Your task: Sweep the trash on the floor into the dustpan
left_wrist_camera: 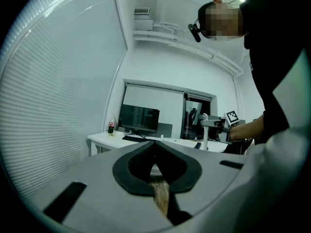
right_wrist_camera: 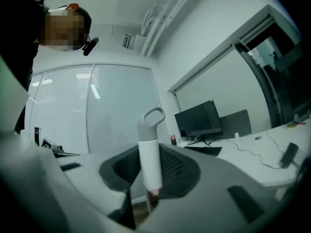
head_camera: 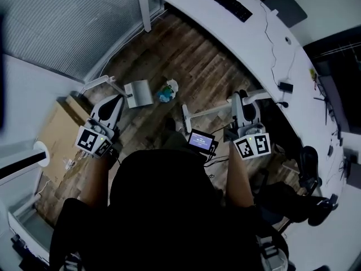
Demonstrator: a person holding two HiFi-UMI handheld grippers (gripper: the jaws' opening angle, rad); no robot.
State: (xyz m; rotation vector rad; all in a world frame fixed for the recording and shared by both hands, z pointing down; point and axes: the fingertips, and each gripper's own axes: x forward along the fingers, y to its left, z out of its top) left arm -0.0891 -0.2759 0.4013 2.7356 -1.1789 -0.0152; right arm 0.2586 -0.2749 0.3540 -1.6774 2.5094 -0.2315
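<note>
1. 2 grippers, both pointing level, forearms stretched fwd.
2. L gripper (head_camera: 114, 103): jaws closed tight together.
3. R gripper (head_camera: 241, 103): clamped on 1 white broom handle (right_wrist_camera: 149, 154), upright.
4. 1 dustpan (head_camera: 139, 92) on floor (head_camera: 197, 66), just ahead of L gripper.
5. 1 trash clump (head_camera: 167, 90) just right of dustpan.

No lettering is legible; the small screen (head_camera: 201, 141) shows only blurred print.

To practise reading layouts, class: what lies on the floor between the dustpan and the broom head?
Only the blue-and-white trash lies between dustpan and broom head; the head view shows it.
</note>
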